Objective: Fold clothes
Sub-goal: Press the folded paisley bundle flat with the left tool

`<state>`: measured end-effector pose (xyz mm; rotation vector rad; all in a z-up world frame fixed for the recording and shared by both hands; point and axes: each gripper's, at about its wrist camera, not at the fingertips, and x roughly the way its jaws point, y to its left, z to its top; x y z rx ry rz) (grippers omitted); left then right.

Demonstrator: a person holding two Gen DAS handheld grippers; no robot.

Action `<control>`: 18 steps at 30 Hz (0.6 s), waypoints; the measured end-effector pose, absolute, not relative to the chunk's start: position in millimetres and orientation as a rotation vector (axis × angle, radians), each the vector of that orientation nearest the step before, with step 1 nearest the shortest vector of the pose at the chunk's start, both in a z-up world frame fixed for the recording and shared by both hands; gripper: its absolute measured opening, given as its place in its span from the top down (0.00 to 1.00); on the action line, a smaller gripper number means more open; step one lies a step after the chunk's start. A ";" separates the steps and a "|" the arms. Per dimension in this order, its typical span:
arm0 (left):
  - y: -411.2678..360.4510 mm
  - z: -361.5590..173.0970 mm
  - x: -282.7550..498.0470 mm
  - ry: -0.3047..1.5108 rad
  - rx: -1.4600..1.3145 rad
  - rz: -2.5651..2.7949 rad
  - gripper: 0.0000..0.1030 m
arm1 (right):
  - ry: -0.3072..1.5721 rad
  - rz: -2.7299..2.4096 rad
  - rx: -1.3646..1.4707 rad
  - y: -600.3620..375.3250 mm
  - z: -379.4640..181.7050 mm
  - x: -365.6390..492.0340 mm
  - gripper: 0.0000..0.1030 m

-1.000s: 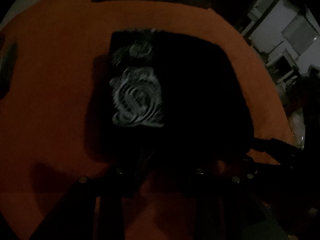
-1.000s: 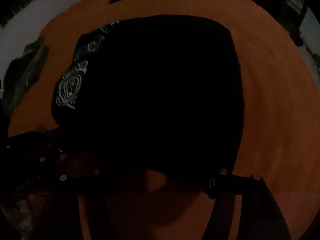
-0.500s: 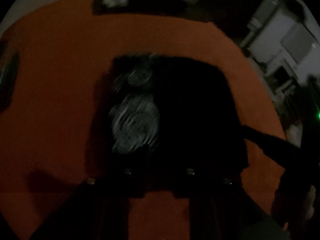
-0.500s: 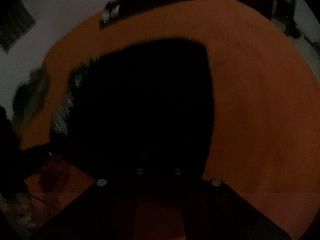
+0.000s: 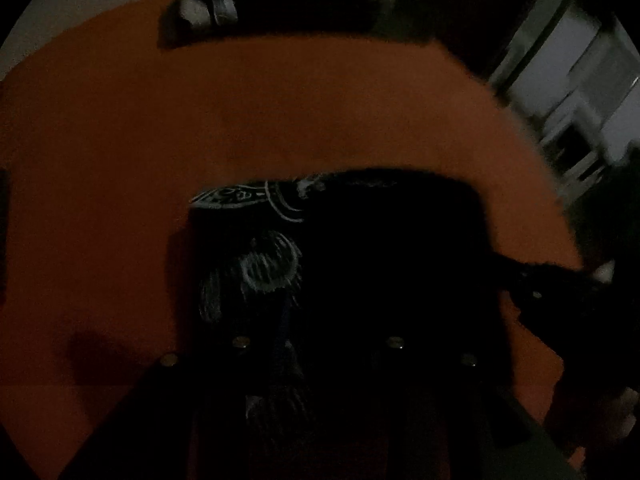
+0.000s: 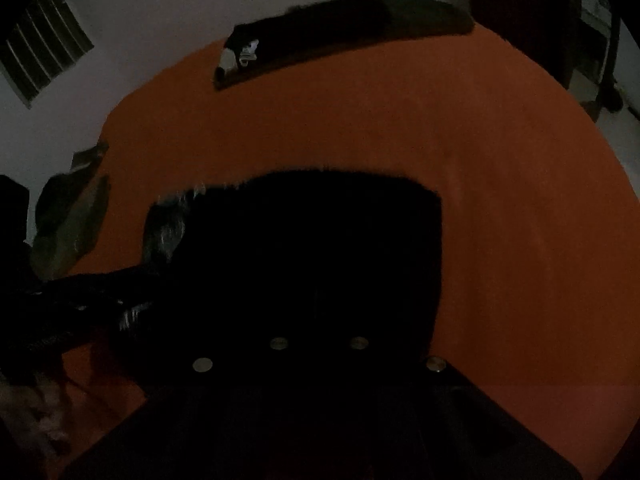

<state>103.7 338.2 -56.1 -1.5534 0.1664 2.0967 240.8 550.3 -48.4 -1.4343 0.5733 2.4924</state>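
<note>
Scene dim. Black garment [image 5: 384, 248] with white print lies folded on orange surface [image 5: 120, 168], at near middle. Left gripper [image 5: 318, 342] over garment's near edge; jaws opening; fabric lies between fingers, contact with pads not discernible in darkness. Right gripper [image 6: 319, 342] at garment's [image 6: 304, 248] near edge, right of left gripper; jaws fully closed; whether cloth is pinched cannot be told. Second dark folded garment [image 6: 320, 44] rests at far edge of surface [image 6: 500, 200], well apart.
</note>
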 end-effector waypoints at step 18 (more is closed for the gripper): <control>349.6 -40.2 53.4 0.228 -1.583 2.148 0.65 | 0.537 2.399 -1.510 559.9 -50.1 167.5 0.98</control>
